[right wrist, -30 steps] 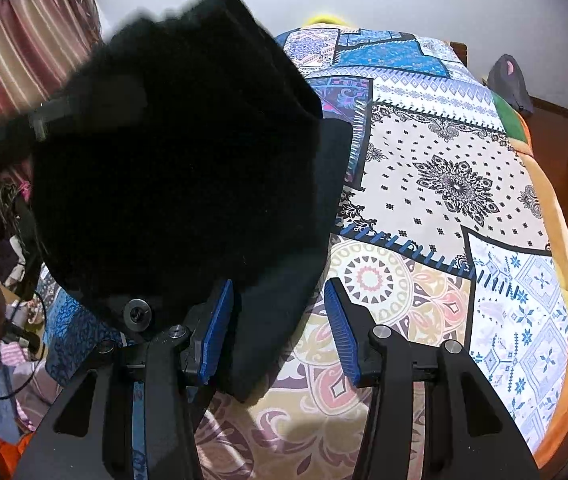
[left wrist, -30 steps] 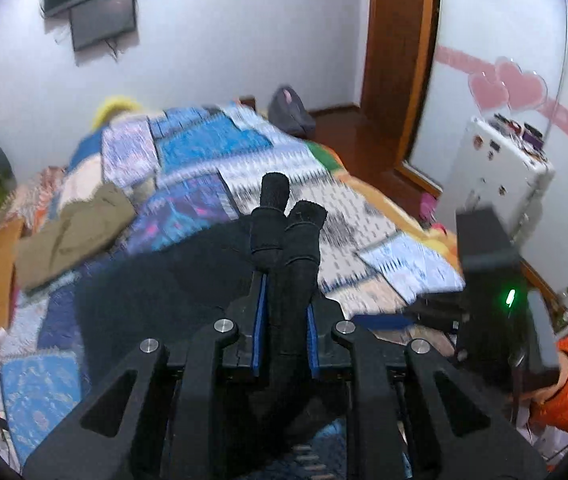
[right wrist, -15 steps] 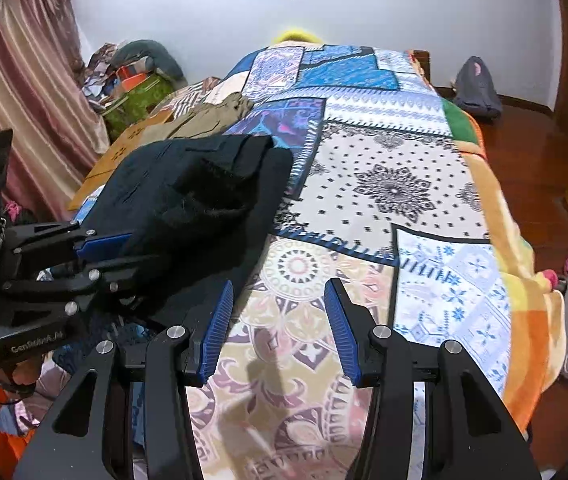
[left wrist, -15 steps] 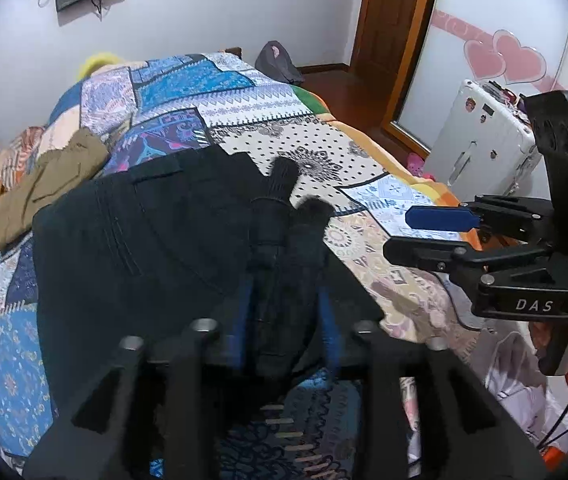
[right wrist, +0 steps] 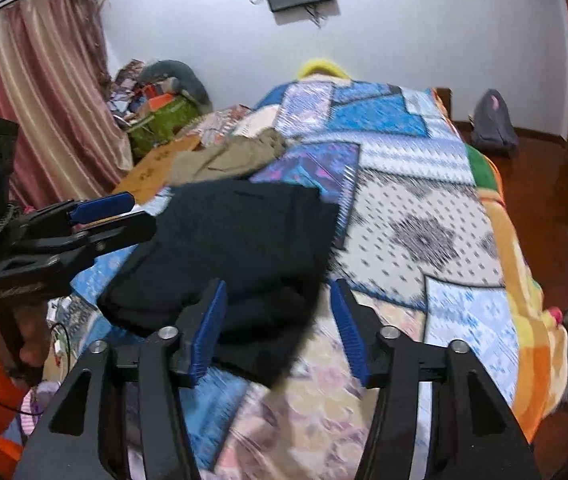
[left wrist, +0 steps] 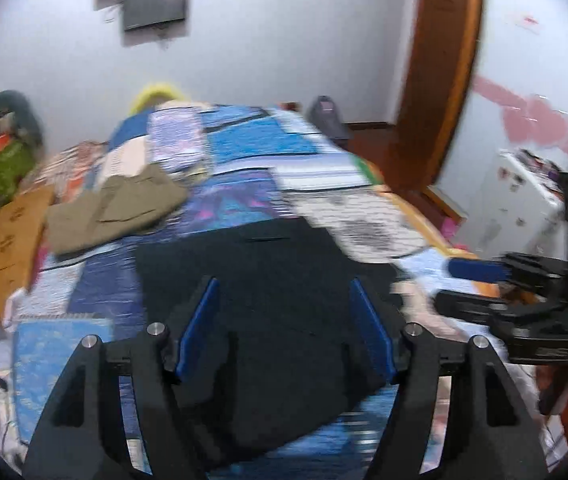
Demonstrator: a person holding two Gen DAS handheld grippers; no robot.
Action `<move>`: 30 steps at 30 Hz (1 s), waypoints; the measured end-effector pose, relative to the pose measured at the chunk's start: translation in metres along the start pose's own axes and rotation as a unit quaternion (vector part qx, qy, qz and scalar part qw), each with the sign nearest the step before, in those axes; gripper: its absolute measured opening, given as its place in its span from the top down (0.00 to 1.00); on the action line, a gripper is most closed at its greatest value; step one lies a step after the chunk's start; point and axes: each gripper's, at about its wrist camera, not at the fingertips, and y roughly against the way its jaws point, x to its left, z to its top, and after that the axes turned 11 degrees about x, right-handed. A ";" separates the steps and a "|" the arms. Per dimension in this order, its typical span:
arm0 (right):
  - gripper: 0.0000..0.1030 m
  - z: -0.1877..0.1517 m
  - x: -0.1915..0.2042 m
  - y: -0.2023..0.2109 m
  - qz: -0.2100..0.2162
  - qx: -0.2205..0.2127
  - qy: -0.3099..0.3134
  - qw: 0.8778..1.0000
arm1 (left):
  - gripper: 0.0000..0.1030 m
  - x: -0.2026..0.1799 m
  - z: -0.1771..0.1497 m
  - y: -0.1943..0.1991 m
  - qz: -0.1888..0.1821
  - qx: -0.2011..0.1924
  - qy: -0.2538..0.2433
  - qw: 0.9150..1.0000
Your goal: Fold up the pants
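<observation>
Black pants [left wrist: 268, 280] lay folded on the bed [right wrist: 423, 216], just ahead of and below both claws. Left claw [left wrist: 284, 320] opening, nothing gripped, sat right over them. Right claw [right wrist: 276, 320] opening too, empty, off their right edge. Long axis ran up the bed.

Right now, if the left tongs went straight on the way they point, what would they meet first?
Probably the black pants, folded on the patchwork bedspread. The left tongs angle down over them, opening with nothing gripped. The frame is blurred, so depth is uncertain.
</observation>
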 end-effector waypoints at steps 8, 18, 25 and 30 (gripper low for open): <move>0.49 0.012 0.029 -0.046 0.026 0.031 0.035 0.999 | 0.34 0.058 -0.019 -0.044 0.033 0.062 0.056 0.996; 0.49 -0.007 0.018 -0.061 0.001 0.065 0.037 0.997 | 0.33 0.066 -0.039 -0.070 0.026 0.088 0.063 0.994; 0.48 -0.018 0.000 -0.043 0.007 0.070 -0.022 0.997 | 0.33 0.076 -0.029 -0.055 0.056 0.079 0.045 0.994; 0.47 -0.024 -0.002 -0.046 0.033 0.078 -0.042 0.996 | 0.33 0.095 0.002 -0.055 0.073 0.061 0.037 0.995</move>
